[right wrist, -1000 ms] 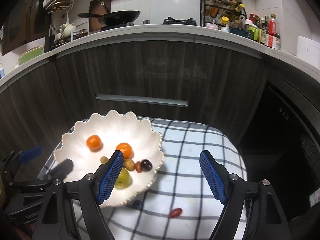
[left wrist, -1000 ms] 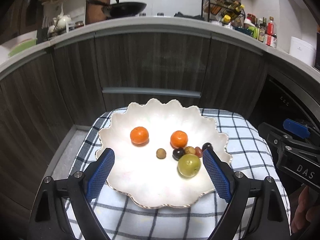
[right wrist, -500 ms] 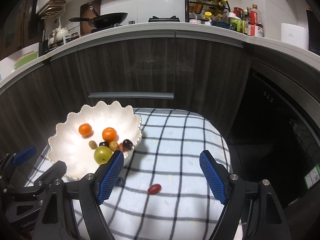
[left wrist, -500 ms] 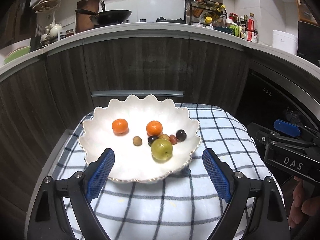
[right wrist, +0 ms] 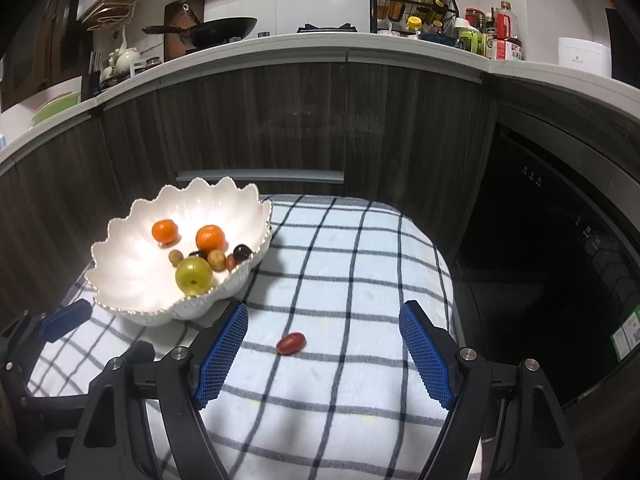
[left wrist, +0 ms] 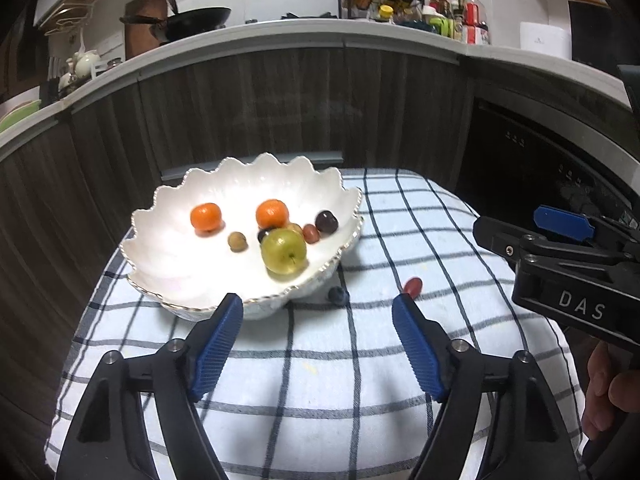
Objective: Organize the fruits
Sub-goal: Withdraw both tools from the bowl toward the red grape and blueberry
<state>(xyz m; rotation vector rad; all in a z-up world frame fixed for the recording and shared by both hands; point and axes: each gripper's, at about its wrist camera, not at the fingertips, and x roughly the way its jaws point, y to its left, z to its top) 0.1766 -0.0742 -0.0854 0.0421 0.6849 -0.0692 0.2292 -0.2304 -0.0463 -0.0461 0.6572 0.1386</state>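
A white scalloped bowl (left wrist: 168, 216) (right wrist: 124, 256) on a checked cloth holds two oranges (left wrist: 206, 217) (left wrist: 272, 213), a green apple (left wrist: 283, 251) (right wrist: 193, 275) and several small dark and brown fruits. A blueberry (left wrist: 338, 295) lies on the cloth by the bowl's rim. To its right rests a red grape (left wrist: 412, 285) (right wrist: 291, 343). My left gripper (left wrist: 317, 304) hovers over the cloth just short of the blueberry, its jaws closing with nothing between them. My right gripper (right wrist: 323, 314) is open above the cloth, the red grape lying ahead between its fingers' lines, untouched.
The checked cloth (left wrist: 360, 380) covers a small table in front of dark wood cabinets (right wrist: 280, 120). A dark appliance door (right wrist: 560, 240) stands to the right. The counter above carries a wok (right wrist: 216, 28), bottles and a spice rack. A hand (left wrist: 608, 384) holds the right gripper.
Both grippers have pulled back and to the right from the bowl and sunk toward the cloth. The blueberry and red grape have come into the left view. The left jaws have narrowed.
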